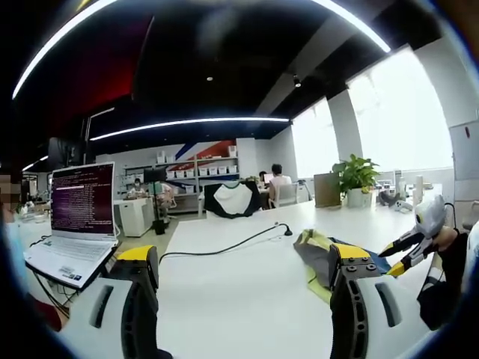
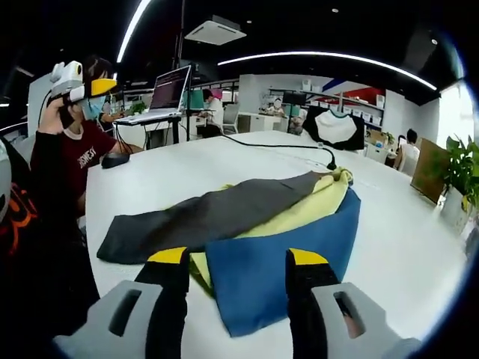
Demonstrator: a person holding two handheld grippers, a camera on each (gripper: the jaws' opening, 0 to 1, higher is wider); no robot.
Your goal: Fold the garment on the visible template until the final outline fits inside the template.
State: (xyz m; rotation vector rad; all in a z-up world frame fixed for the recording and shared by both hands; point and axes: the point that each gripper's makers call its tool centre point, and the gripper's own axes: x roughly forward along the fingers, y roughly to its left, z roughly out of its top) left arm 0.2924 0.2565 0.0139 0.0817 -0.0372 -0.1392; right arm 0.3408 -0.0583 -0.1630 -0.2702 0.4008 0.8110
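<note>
My left gripper [image 1: 243, 280] hangs above the white table [image 1: 247, 299] with its yellow-tipped jaws spread wide and nothing between them. The garment [image 1: 318, 258] lies to its right on the tabletop, a bunched heap of grey, yellow and blue. Past it my right gripper [image 1: 408, 250] comes in from the right.

In the right gripper view, my right gripper [image 2: 237, 288] is also parted and holds nothing; its jaws hover just over the near edge of the garment [image 2: 254, 232]. The cloth is spread across the table [image 2: 172, 176]: a dark grey part reaching left, a yellow layer under it, a blue panel nearest me. I cannot make out a template. A black cable [image 2: 281, 146] runs across the far tabletop, and a laptop [image 2: 166, 93] stands on a stand at the far left.
</note>
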